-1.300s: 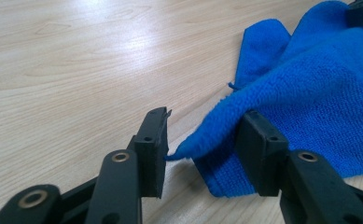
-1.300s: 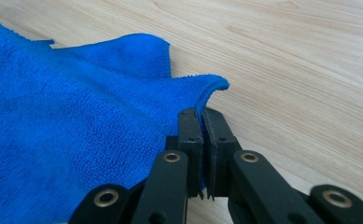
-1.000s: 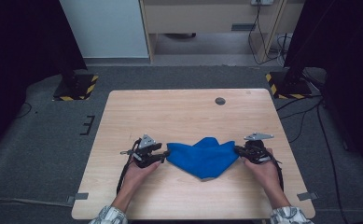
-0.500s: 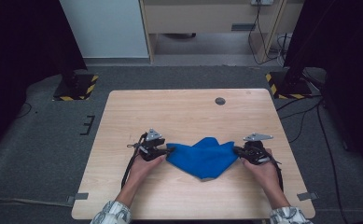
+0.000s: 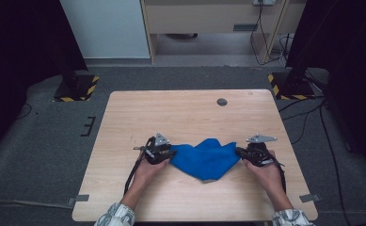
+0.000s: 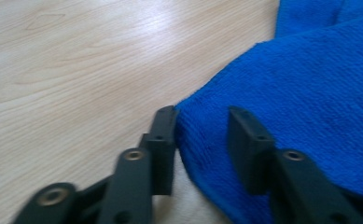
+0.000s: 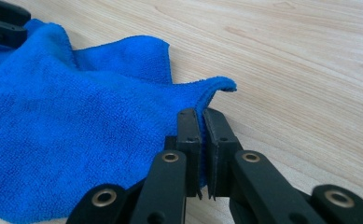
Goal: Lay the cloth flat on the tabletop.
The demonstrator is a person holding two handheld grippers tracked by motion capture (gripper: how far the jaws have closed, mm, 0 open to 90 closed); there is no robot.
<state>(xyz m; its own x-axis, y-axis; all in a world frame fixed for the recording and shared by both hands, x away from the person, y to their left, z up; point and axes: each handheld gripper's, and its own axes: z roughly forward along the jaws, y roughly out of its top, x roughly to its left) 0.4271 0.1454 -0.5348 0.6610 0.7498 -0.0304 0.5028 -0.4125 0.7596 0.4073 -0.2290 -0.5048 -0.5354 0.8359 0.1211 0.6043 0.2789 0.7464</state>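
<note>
A crumpled blue cloth [image 5: 204, 157] lies on the near middle of the wooden table [image 5: 190, 113]. My left gripper [image 5: 170, 153] is at the cloth's left end. In the left gripper view it [image 6: 202, 122] is open, with a thick fold of the cloth [image 6: 310, 93] between its spread jaws. At the cloth's right end is my right gripper [image 5: 240, 153]. The right gripper view shows it [image 7: 202, 115] shut on a thin corner of the cloth [image 7: 76, 130], which curls up just beyond the jaws. The left gripper [image 7: 2, 23] is also seen far off there, at the cloth's other end.
A small dark round grommet [image 5: 222, 101] sits in the table's far right part. Two black stands with yellow-black striped bases [image 5: 77, 87] [image 5: 289, 84] flank the table's far corners on the grey floor. A light cabinet stands behind.
My left gripper has slid right onto the cloth's left end. The cloth has bunched slightly toward the middle. The right gripper has kept its hold.
</note>
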